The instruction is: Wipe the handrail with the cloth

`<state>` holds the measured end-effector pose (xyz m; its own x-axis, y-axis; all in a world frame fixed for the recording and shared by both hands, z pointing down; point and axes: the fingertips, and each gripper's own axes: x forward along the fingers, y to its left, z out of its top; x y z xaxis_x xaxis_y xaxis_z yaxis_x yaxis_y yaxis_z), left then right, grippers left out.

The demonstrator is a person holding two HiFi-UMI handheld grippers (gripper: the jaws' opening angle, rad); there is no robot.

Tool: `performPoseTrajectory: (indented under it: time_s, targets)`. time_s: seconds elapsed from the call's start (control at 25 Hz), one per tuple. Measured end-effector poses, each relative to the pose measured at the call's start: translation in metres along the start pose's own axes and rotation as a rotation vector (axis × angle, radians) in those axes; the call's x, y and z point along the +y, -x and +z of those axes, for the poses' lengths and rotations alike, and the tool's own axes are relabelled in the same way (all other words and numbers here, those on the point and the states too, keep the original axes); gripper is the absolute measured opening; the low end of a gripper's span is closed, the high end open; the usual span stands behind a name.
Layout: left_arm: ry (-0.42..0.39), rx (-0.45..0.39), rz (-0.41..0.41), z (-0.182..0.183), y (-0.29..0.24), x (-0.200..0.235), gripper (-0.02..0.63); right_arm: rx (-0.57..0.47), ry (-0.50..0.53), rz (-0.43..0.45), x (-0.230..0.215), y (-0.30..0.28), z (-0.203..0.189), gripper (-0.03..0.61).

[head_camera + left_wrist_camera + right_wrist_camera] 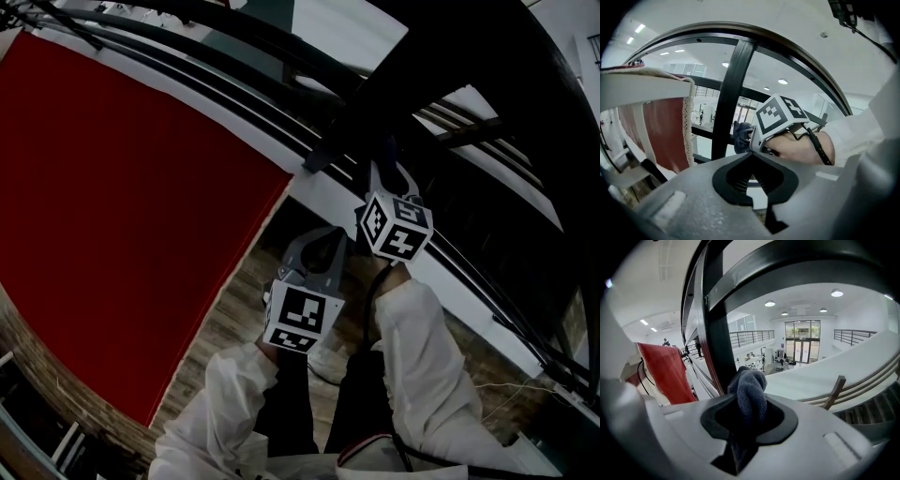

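One cloth (pixel 751 385) in right gripper (pixel 749 420)

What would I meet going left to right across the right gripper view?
red banner → black railing post → grey cloth → wooden post

White sleeves (pixel 424 361); grey hand-held grippers (pixel 328 240) (pixel 391 174); black-and-white marker cubes (pixel 302 319) (pixel 395 226).
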<state>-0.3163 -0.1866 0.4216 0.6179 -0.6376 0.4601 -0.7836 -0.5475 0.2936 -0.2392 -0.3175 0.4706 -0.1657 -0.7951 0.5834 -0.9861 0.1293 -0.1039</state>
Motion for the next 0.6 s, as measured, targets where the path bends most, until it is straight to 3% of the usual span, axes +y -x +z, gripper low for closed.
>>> performPoseTrajectory:
  time_s: [0.6]
  targets:
    - [-0.104, 0.066, -0.134, -0.024, -0.025, -0.119, 0.002, -0.021, -0.106, -0.07, -0.106, 0.072, -0.033, 0.091]
